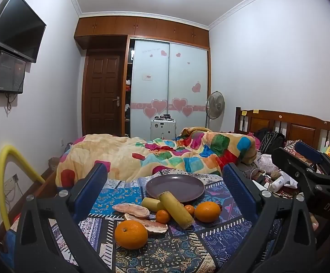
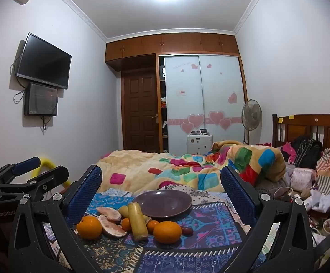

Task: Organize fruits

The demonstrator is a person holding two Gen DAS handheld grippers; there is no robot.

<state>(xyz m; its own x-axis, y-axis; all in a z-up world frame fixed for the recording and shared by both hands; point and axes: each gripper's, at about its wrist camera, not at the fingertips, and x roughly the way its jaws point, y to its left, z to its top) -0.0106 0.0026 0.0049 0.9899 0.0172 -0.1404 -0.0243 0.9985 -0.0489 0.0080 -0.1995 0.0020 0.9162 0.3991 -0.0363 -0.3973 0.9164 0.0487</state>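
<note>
The sorting has not started, by my reading: the plate lies bare on the patterned cloth over the bed, and all the fruit sits loose just short of it. Next, 1 tool has to drop onto a single piece, probably an orange, close on it and carry it forward to the plate.

Left tool: jaws wide apart, holding and touching nothing. Between its fingers and ahead lie 2 oranges, 2 tangerines, 2 cane sticks and 2 pomelo pieces; the long stick's far end reaches the plate rim.

Right tool: also wide apart and bare. The same pile lies ahead and slightly left of its centre, the plate just beyond.
</note>
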